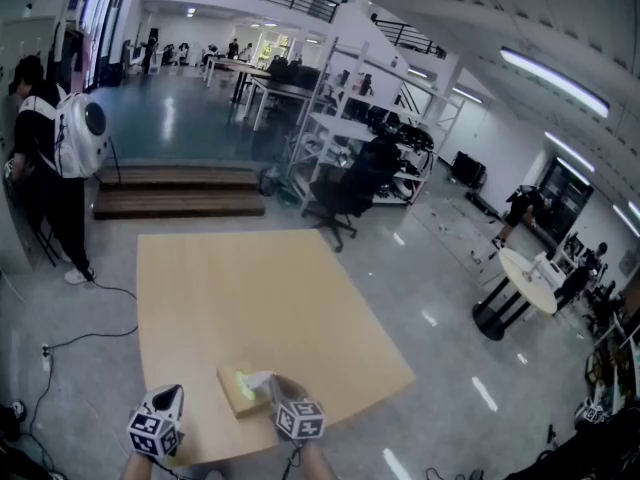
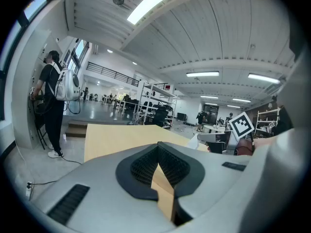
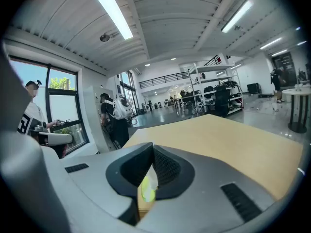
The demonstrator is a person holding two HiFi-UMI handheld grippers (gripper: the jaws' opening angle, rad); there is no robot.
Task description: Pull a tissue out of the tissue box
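Observation:
A tan tissue box (image 1: 237, 394) lies near the front edge of the light wooden table (image 1: 250, 288). A white tissue (image 1: 262, 379) rises from its top toward my right gripper (image 1: 273, 387), which is just right of the box. In the right gripper view my right gripper (image 3: 151, 155) is shut on the tissue (image 3: 147, 187), a pale strip with a yellow-green tint, and the box shows below it. My left gripper (image 1: 171, 399) hangs left of the box, apart from it. In its own view the left gripper (image 2: 159, 151) is shut with nothing between the pads.
A person with a white backpack (image 1: 55, 158) stands off the table's far left. Wooden steps (image 1: 180, 190) and a black office chair (image 1: 345, 193) lie beyond the far edge. A round white table (image 1: 525, 283) stands at the right. A cable (image 1: 90, 336) runs on the floor.

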